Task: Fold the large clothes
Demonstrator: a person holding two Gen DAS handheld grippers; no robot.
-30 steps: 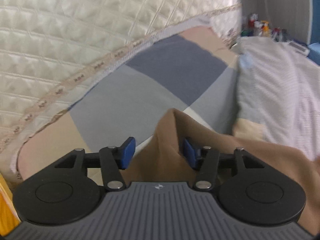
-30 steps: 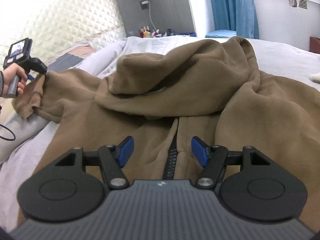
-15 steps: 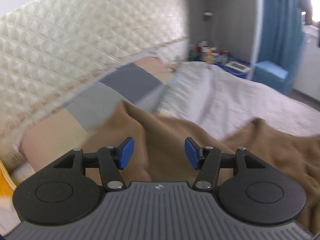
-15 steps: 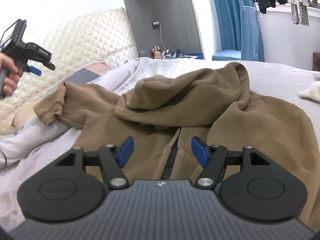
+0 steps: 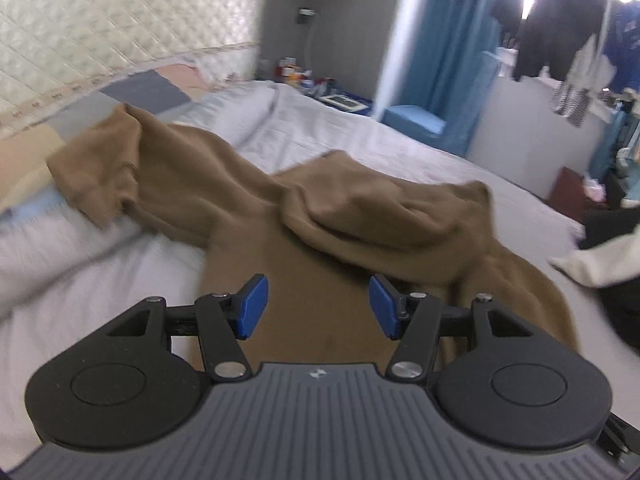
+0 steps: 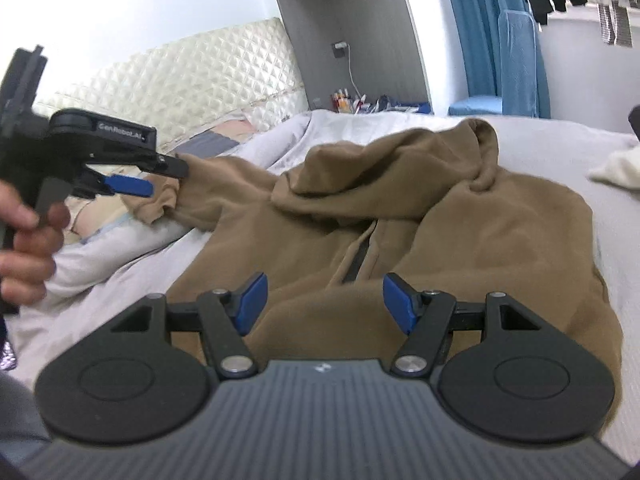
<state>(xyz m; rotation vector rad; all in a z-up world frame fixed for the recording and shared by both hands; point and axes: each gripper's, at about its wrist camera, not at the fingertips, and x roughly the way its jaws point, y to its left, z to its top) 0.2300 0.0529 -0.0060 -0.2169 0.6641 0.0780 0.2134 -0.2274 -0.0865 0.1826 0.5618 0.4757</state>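
Observation:
A brown zip hoodie lies spread on the bed, its hood bunched over the chest above the zipper. One sleeve stretches left onto the pillows. My left gripper hovers open above the hoodie's body with nothing between its blue pads. In the right wrist view the left gripper is in a person's hand, in the air just in front of the sleeve cuff. My right gripper stands open over the hoodie's lower front, empty.
A quilted headboard and patchwork pillows lie at the left. A white garment rests at the bed's right edge. A cluttered nightstand, blue curtain and hanging clothes are beyond the bed.
Sleeve cloth stood between the left pads a second ago; now they are empty. The left gripper swung from the sleeve toward the hoodie's middle. The right gripper rose and drew back slightly.

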